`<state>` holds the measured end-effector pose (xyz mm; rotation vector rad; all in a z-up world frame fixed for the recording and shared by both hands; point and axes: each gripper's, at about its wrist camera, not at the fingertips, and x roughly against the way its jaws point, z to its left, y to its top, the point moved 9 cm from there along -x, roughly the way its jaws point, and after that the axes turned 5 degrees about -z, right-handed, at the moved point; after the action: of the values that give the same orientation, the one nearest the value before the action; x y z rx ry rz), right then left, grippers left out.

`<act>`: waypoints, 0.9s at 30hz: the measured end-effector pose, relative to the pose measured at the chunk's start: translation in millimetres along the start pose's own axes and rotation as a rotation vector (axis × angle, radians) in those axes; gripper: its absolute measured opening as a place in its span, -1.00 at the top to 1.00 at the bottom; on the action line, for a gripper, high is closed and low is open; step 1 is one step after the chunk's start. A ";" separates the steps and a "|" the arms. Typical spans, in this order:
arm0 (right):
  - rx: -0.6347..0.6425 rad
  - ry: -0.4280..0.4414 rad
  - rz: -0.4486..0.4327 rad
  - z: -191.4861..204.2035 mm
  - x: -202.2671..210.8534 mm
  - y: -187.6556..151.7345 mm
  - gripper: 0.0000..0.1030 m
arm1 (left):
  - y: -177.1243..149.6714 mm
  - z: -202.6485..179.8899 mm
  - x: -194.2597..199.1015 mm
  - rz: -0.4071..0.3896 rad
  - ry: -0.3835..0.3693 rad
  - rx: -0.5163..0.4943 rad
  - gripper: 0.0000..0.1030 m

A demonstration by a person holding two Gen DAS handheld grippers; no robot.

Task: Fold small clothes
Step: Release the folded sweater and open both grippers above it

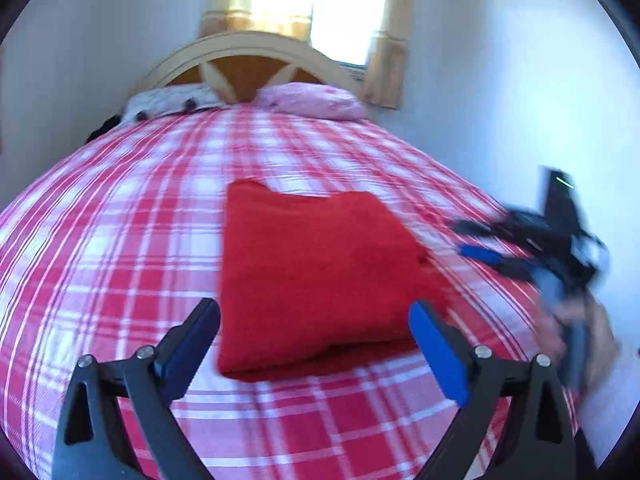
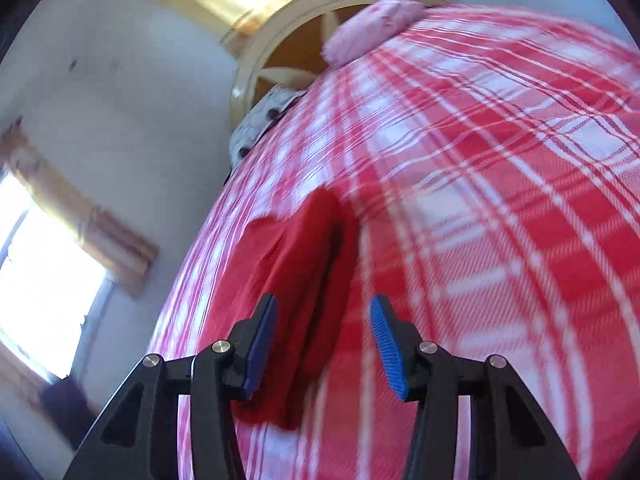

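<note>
My left gripper (image 1: 316,344) and right gripper (image 2: 324,344) both hang released, empty; the red garment (image 1: 316,264) lies folded on the plaid bedspread (image 1: 120,208), seemingly done.

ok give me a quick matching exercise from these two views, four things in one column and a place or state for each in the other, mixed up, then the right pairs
Things:
1. red garment
2. pink pillow
3. left gripper
4. window

Places or states:
A. behind the headboard, bright with daylight
B. folded flat in the middle of the plaid bedspread
C. jaws wide apart, nothing held
D. at the head of the bed, against the headboard

Pairs: 1-B, 2-D, 3-C, 4-A
</note>
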<state>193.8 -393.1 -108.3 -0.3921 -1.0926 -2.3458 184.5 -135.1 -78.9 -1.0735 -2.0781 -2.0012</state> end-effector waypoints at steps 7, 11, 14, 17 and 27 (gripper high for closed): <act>0.136 0.033 0.058 57.1 -12.0 -53.2 0.05 | -2.3 40.1 -17.2 0.086 0.111 0.047 -0.90; 0.091 -0.096 0.138 38.5 -44.1 -83.7 0.63 | -7.8 51.9 -12.1 0.088 0.136 0.046 -0.90; 0.104 -0.099 0.113 40.7 -37.9 -86.5 0.64 | -8.0 62.7 -10.9 0.089 0.143 0.043 -0.90; 0.069 -0.069 0.133 34.1 -31.7 -93.1 0.64 | -4.3 69.2 -13.7 0.091 0.144 0.050 -0.90; 0.133 -0.055 -0.012 47.8 16.3 -32.2 0.57 | 17.4 63.8 -39.4 0.081 0.120 0.003 -0.90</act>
<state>164.2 -344.2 -90.6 -0.4040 -1.2724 -2.2684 249.4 -96.2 -93.4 -0.9934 -1.9463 -1.9717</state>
